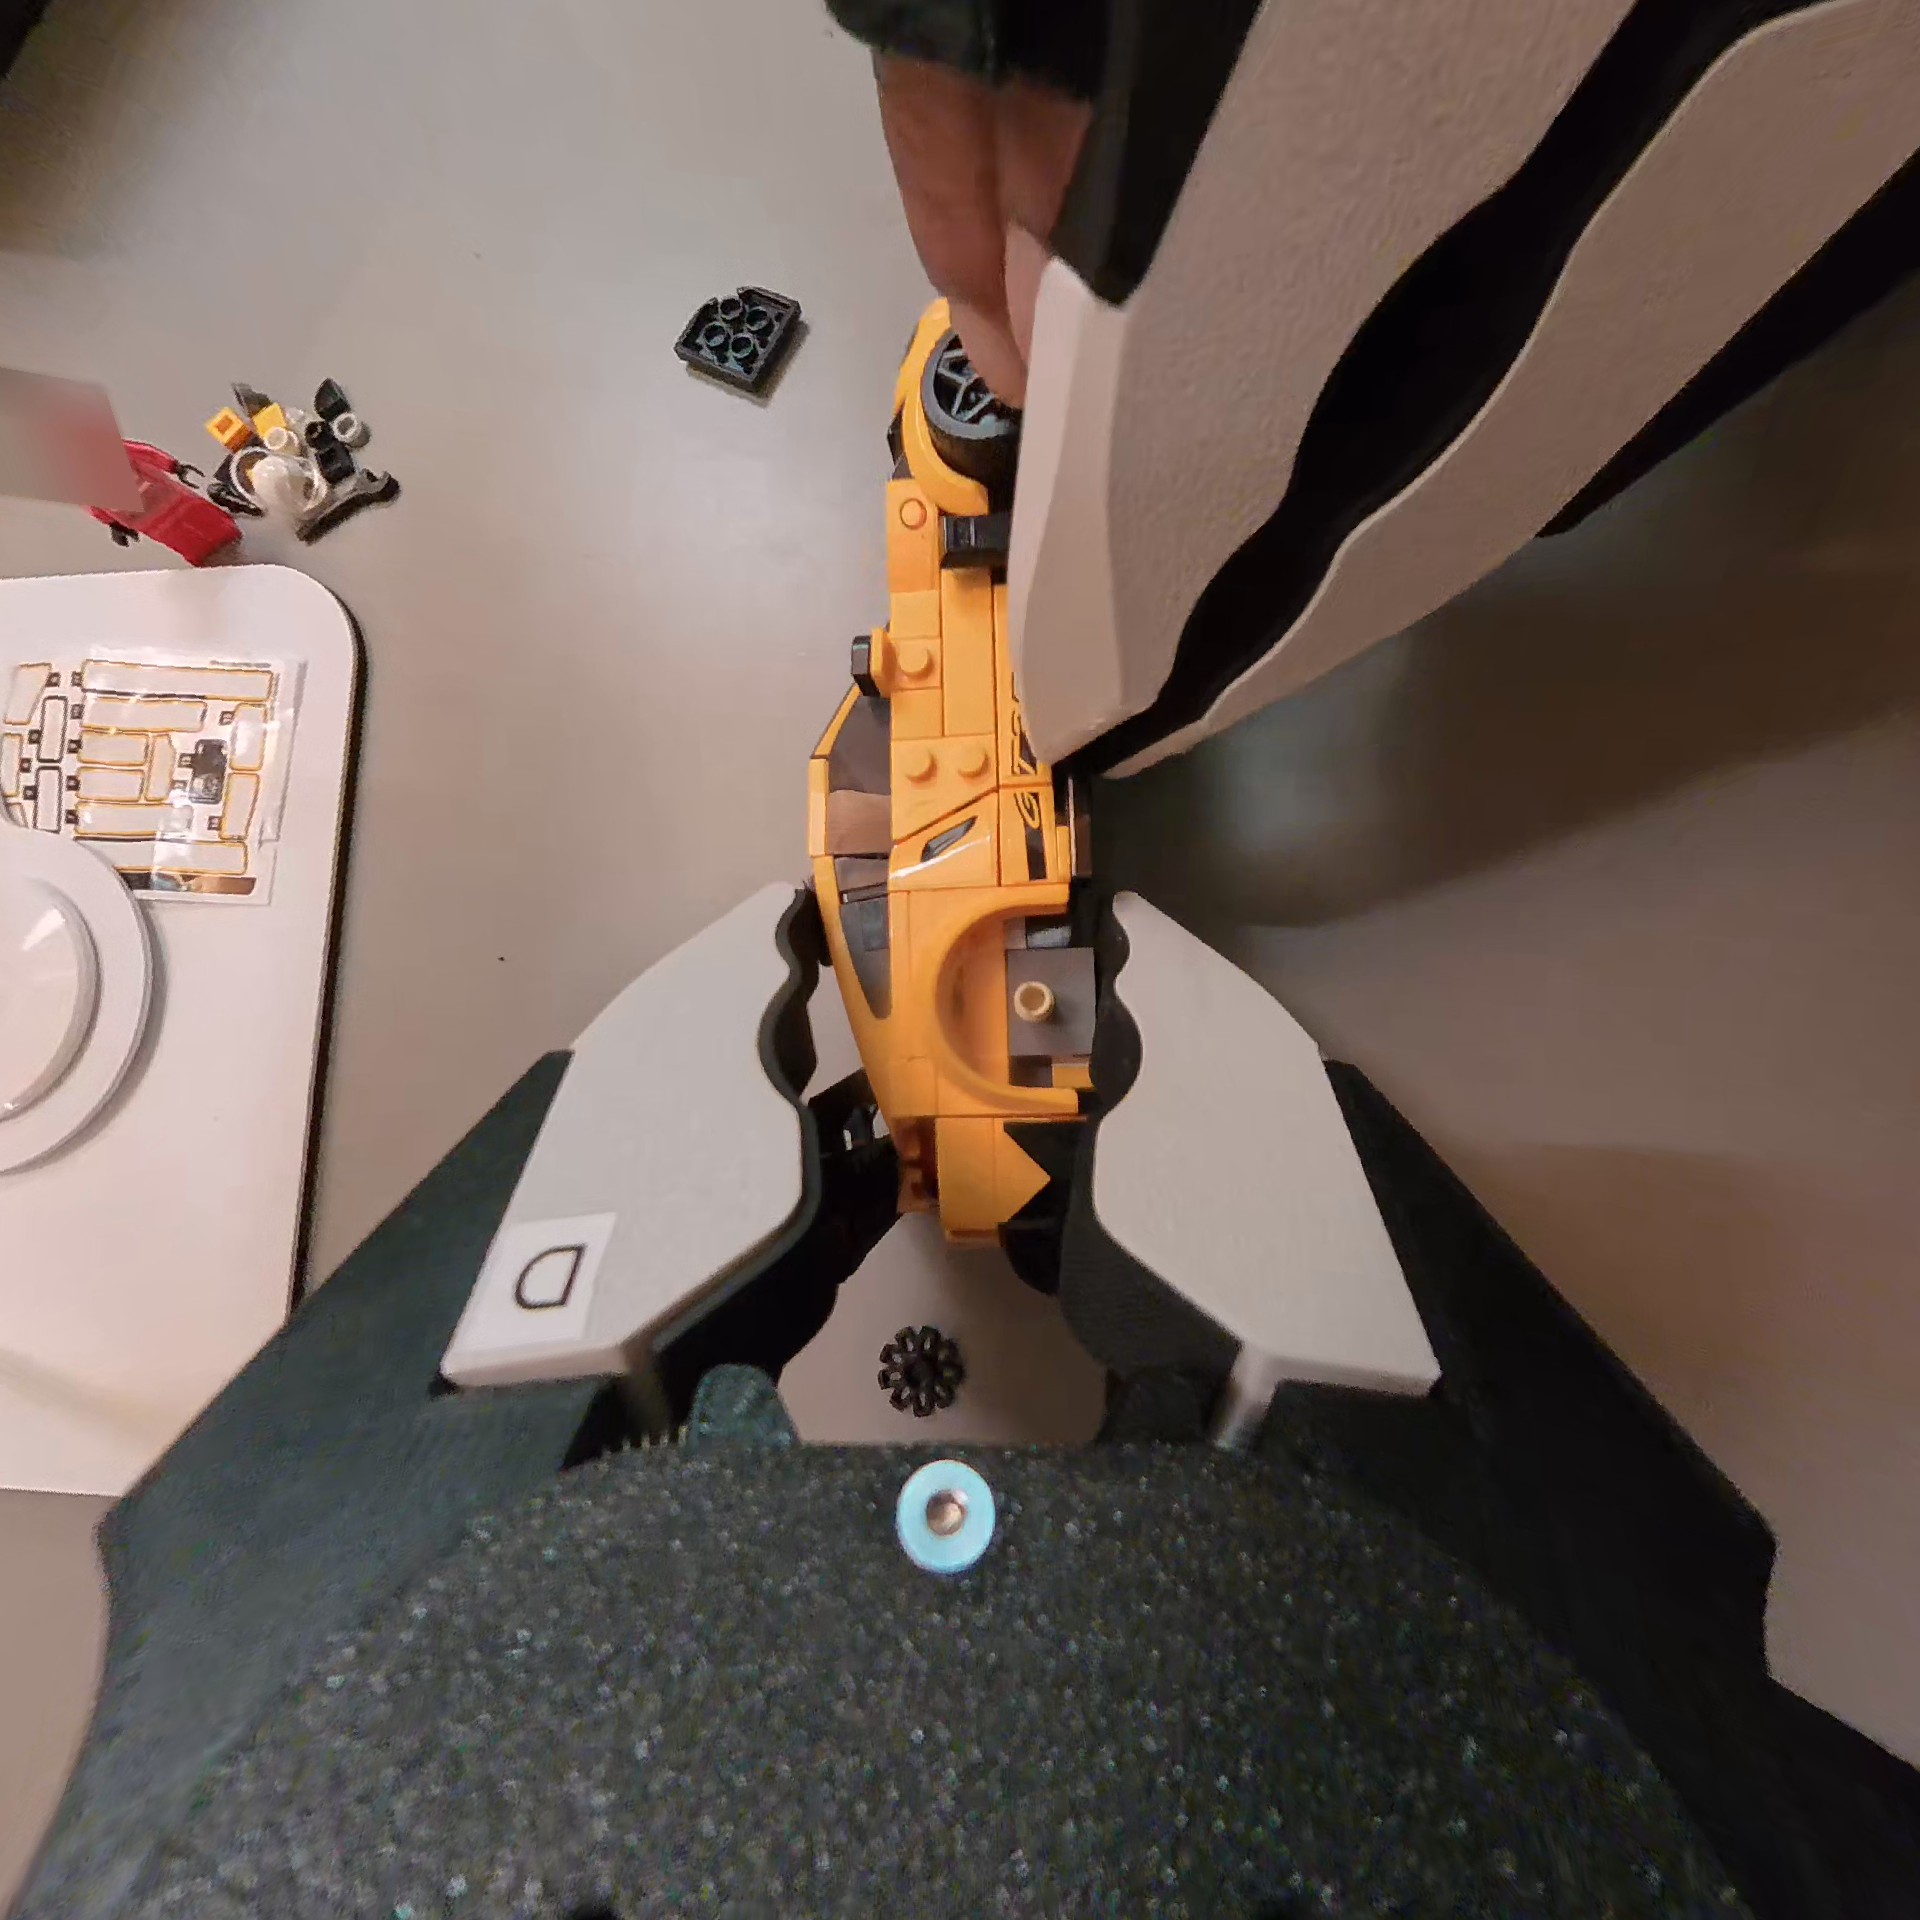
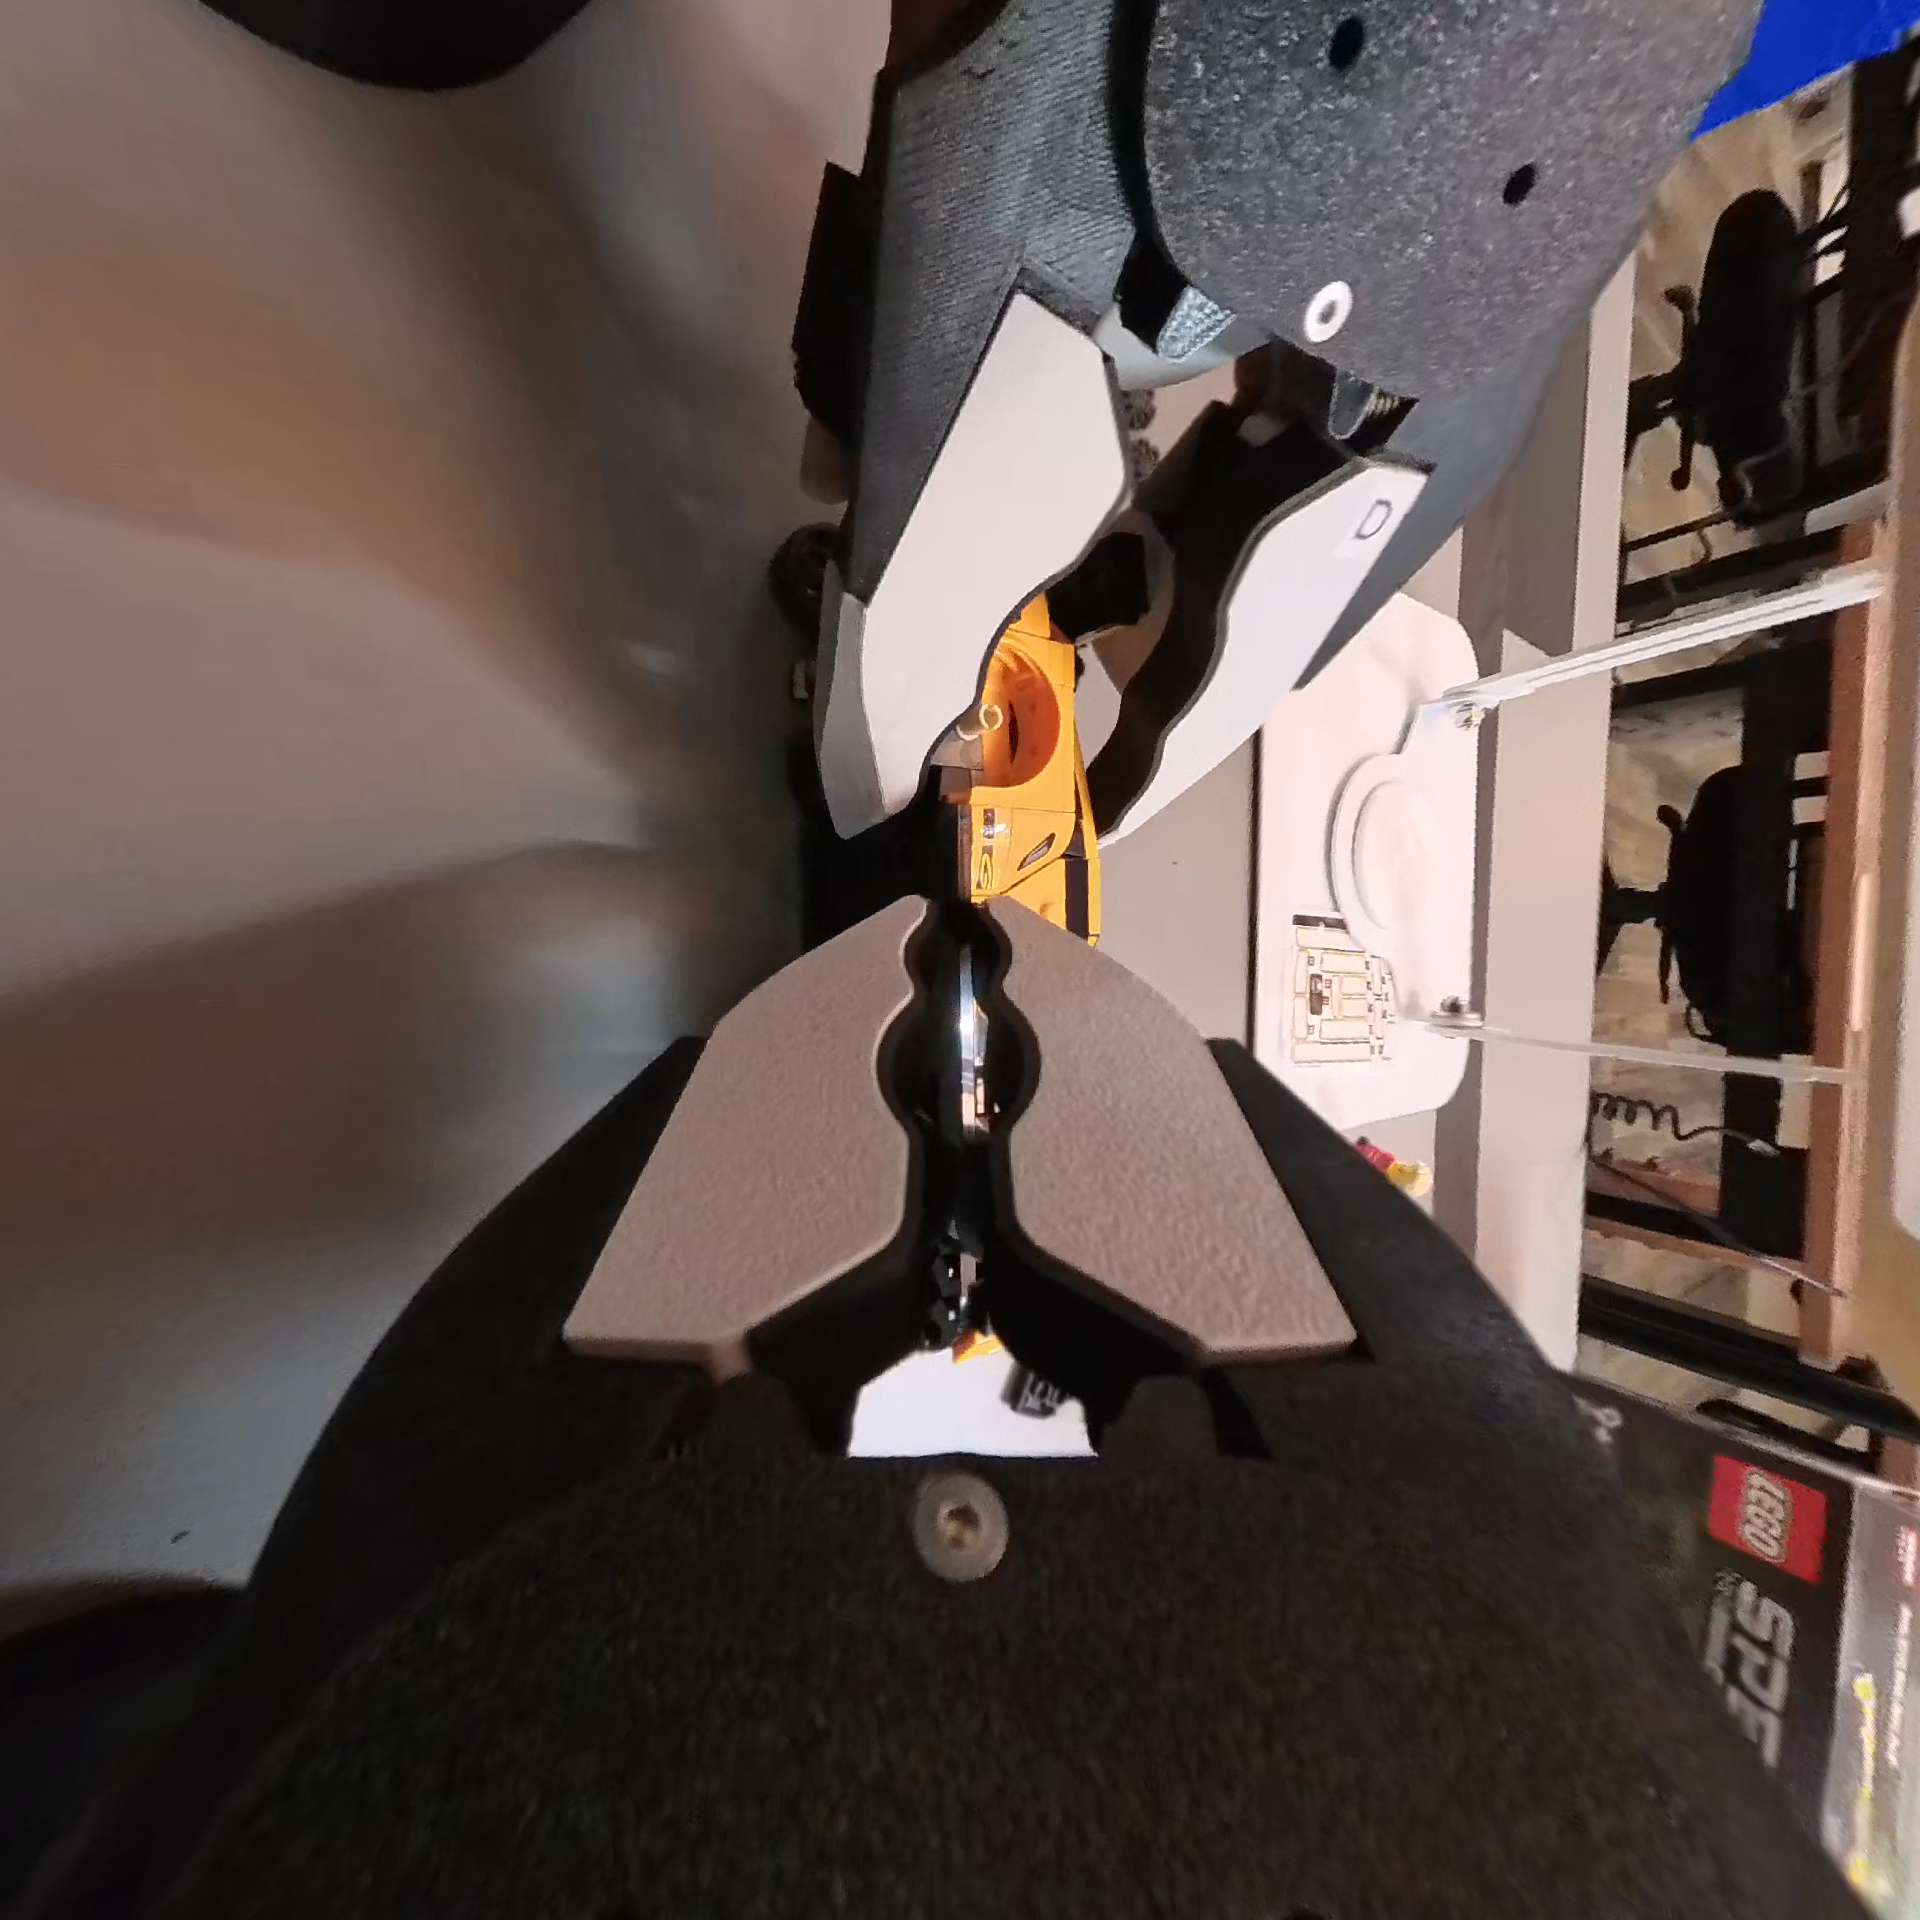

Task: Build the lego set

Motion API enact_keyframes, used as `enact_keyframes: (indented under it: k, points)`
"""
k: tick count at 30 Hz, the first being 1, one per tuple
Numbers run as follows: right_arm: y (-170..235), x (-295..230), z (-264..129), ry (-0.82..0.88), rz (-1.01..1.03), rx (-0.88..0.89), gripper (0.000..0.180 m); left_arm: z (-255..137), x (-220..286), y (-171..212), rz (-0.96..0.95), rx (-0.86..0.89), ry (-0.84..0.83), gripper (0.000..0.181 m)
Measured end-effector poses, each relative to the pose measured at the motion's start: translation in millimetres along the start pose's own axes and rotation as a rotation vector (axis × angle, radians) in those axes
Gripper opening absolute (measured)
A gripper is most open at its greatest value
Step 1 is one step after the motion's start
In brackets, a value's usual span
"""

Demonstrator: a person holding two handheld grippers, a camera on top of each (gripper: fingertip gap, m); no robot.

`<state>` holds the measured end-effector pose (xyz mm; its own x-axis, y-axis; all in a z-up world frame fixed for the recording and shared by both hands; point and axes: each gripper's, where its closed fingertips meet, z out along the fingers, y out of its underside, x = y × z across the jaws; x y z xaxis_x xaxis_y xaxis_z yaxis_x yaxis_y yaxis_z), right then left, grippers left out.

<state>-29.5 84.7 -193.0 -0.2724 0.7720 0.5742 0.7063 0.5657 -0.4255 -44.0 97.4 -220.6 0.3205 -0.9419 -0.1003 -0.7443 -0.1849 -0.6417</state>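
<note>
Two grippers hold one orange lego car [image 1: 940, 831] at frame centre. Left gripper [image 1: 951, 997] clamps its wheel-arch end. Right gripper [image 2: 961, 925], nearly closed, pinches what appears to be the car's edge. Loose lego pieces [image 1: 291, 457] lie upper left on the table [image 1: 520, 208].

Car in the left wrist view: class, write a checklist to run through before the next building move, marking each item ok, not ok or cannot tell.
1. Left claw grips car: ok, shut on its near end.
2. Right claw holds its thin part: ok; which part, cannot tell.
3. Near wheel arch filled: not ok, bare pin.
4. Far wheel fitted: ok.
5. Spare hub at hand: ok, loose on the table.
</note>
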Motion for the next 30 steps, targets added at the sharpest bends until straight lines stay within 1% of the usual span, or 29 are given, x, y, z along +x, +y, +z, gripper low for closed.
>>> enact_keyframes:
  k: [7,9,12,16,19,24,26,30]
  points:
    - [-2.9,-6.3,-1.1,0.049,-0.135,0.081,0.001,0.4,-1.6,0.8,-0.018,-0.009,-0.004,0.051]
    - [1.6,-0.7,-2.1,0.101,-0.155,0.074,0.002,-0.4,-0.4,1.3,-0.005,-0.007,0.007,0.051]
    - [2.2,-1.6,-7.2,0.063,-0.113,0.107,0.002,-1.3,2.0,2.1,0.014,-0.025,0.005,0.051]
    - [-0.9,-4.8,-7.4,0.070,-0.110,0.128,0.002,-0.8,2.3,1.2,-0.004,-0.017,0.013,0.051]
    - [-2.1,-7.8,-8.2,0.078,-0.137,0.121,0.002,-0.8,1.8,1.2,-0.012,-0.019,0.009,0.051]
    - [-2.1,-19.2,-11.4,0.058,-0.097,0.111,0.001,-1.0,2.2,1.3,-0.012,-0.021,0.007,0.051]
    - [-0.8,-24.5,-11.4,0.033,-0.064,0.092,0.001,-1.1,2.5,1.3,-0.012,-0.020,0.008,0.051]
    - [-9.2,-45.4,-3.3,-0.078,0.011,0.081,0.002,-1.7,3.0,1.8,-0.011,-0.026,0.010,0.051]
